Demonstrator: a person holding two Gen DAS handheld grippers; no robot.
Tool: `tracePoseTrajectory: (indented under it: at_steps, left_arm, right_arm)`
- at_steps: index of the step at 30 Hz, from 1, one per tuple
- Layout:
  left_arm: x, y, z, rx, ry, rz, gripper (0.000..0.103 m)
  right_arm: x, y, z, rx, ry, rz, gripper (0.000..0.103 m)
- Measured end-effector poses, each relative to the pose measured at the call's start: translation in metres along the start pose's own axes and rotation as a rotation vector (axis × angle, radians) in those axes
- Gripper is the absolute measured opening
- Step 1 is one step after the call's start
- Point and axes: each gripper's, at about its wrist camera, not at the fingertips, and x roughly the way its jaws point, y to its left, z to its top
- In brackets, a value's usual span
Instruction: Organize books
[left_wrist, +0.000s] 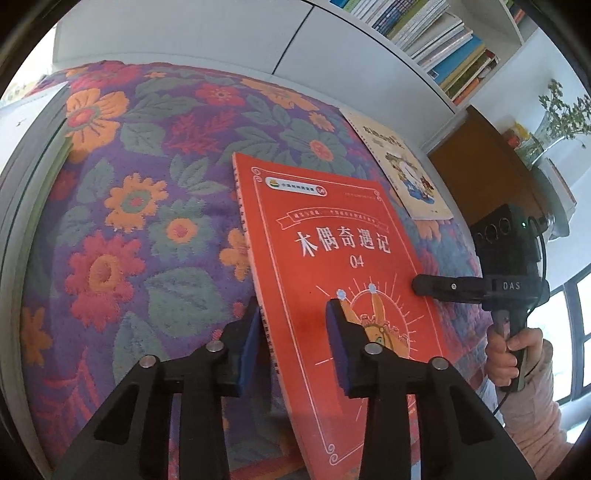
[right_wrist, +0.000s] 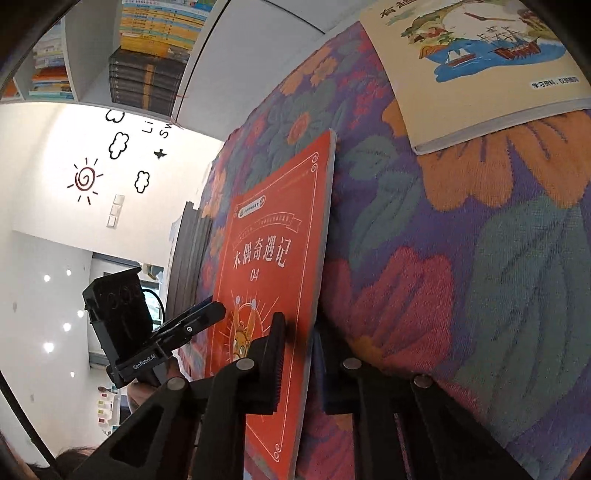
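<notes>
- The red book (left_wrist: 332, 266) is lifted at a tilt above the flowered cloth (left_wrist: 147, 184) that covers the surface. Both tools hold it.
- Left tool (left_wrist: 291, 332): narrow, blue pads straddling the spine-side lower edge. Pad contact looks light; the far pad (left_wrist: 336, 332) lies on the cover.
- Right tool (right_wrist: 299, 350): clamped thin on the opposite long edge, one pad on the cover and one behind.
- Risk: both grips sit near one end, so the free end can sag or swing and the book may slip if either hand twists.
- Risk: pulling the hands apart or turning them unevenly could bend or crease the soft cover.
- Risk: the lower corner may drag on the cloth and snag the weave.
- A cream book (left_wrist: 402, 166) lies flat near the cloth's far edge, well apart from the red one.
- Open cloth lies to the left; the shelf (left_wrist: 436, 40) above is packed with books, with little free room visible.
</notes>
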Motion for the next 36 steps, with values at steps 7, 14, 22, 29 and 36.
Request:
tracePoseTrajectory:
  at_steps: [7,14,22,29,36]
  left_arm:
    - [0.001,0.001,0.0,0.012,-0.019,0.007,0.029]
    - [0.002,-0.001,0.0,0.023,-0.034,0.015,0.029]
    - [0.002,-0.004,-0.003,0.016,-0.064,0.032,0.029]
    - [0.0,-0.003,-0.001,-0.01,-0.046,0.012,0.028]
    - [-0.01,-0.005,-0.001,-0.025,-0.052,-0.02,0.028]
  right_arm:
    - [-0.001,0.005,-0.007,-0.052,-0.05,-0.027,0.011]
    - [-0.002,0.008,-0.013,-0.077,-0.093,-0.041,0.011]
    - [-0.002,0.022,-0.02,-0.103,-0.141,-0.099,0.016]
    - [-0.005,0.03,-0.026,-0.08,-0.166,-0.119,0.016]
    - [-0.023,0.063,-0.032,-0.129,-0.21,-0.099,0.016]
